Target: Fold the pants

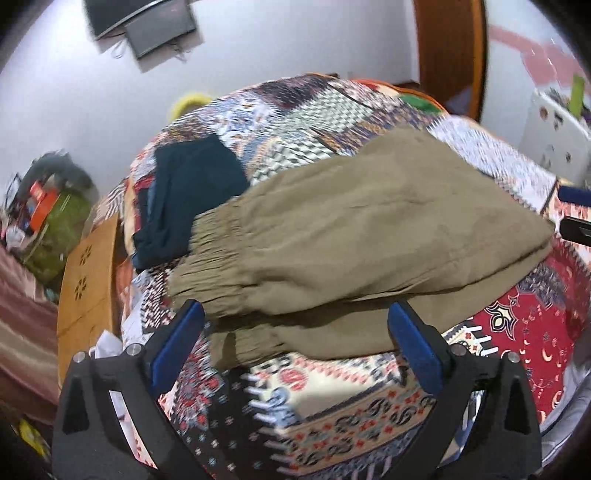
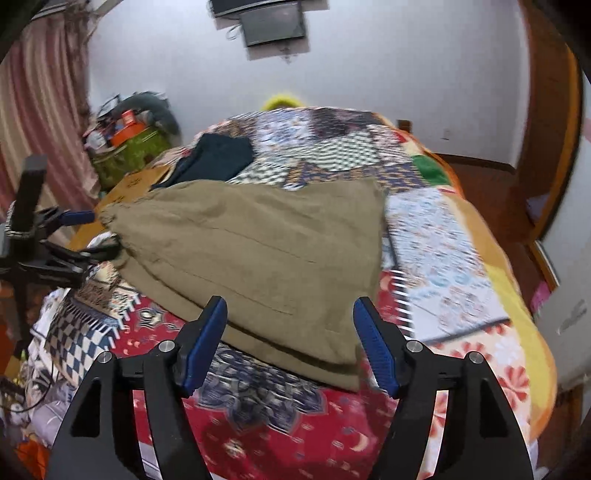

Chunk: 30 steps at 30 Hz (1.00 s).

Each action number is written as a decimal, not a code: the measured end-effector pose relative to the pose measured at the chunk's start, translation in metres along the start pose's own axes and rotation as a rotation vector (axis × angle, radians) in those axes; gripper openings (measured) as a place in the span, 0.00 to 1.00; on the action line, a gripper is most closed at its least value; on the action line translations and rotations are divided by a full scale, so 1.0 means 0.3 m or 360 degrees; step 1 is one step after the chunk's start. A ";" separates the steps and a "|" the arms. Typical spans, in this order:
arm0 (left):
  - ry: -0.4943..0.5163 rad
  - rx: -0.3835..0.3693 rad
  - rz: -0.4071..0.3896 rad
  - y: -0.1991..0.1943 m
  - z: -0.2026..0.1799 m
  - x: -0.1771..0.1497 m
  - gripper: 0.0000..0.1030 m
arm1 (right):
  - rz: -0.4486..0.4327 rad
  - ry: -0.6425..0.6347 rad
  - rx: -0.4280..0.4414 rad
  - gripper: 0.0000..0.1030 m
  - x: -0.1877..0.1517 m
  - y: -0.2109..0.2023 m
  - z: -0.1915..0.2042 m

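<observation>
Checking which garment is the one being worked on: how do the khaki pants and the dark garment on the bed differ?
The khaki pants are olive-tan; the dark garment is navy-black. The khaki pants look much bigger and lie nearest the claws; the dark garment sits behind them. The khaki pants show a gathered elastic edge; the dark garment shows none. Both rest folded on the patterned bedspread.

Both cameras ride just behind their tongs and look down at a slant over the bed (image 1: 332,417) from its near edge, close above the patchwork cover. The left tongs (image 1: 295,314) frame the left view, which faces the bed's far left corner. The right tongs (image 2: 290,308) frame the right view, which faces straight up the bed. Both share the khaki pants (image 1: 369,240), the dark folded clothes (image 2: 218,155) beyond them, and the wall screen (image 2: 273,22).
</observation>
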<state>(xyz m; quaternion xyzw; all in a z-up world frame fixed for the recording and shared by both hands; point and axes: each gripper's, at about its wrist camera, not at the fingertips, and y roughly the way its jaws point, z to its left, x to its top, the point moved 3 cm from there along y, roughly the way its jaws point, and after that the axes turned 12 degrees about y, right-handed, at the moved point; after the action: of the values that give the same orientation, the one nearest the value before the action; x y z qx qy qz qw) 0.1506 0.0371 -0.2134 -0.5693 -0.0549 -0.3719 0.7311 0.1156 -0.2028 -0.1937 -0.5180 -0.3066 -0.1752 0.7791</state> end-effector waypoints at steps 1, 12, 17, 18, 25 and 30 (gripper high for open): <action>0.0057 0.0004 0.0008 0.015 -0.024 0.012 0.98 | 0.0013 -0.0021 0.0011 0.65 0.004 0.020 0.020; 0.0276 0.0004 -0.0072 0.026 -0.096 0.106 0.84 | 0.0134 -0.0276 0.0152 0.64 -0.002 0.192 0.181; 0.0303 -0.0088 -0.0109 0.006 -0.115 0.137 0.59 | 0.0137 -0.0373 0.0156 0.42 0.005 0.234 0.226; 0.0305 -0.0102 -0.0115 0.002 -0.119 0.140 0.52 | 0.0126 -0.0388 0.0157 0.34 0.007 0.236 0.232; 0.0299 -0.0133 -0.0198 -0.051 -0.129 0.159 0.26 | 0.0002 -0.0454 0.0151 0.09 0.050 0.186 0.242; 0.0311 -0.0155 -0.0259 -0.110 -0.142 0.170 0.20 | -0.0058 -0.0470 0.0156 0.08 0.076 0.129 0.249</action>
<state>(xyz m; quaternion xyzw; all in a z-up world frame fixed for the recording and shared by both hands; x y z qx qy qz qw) 0.1527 -0.0271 -0.1763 -0.5589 -0.0114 -0.4860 0.6718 0.1335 -0.1178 -0.1850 -0.4939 -0.4353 -0.0961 0.7465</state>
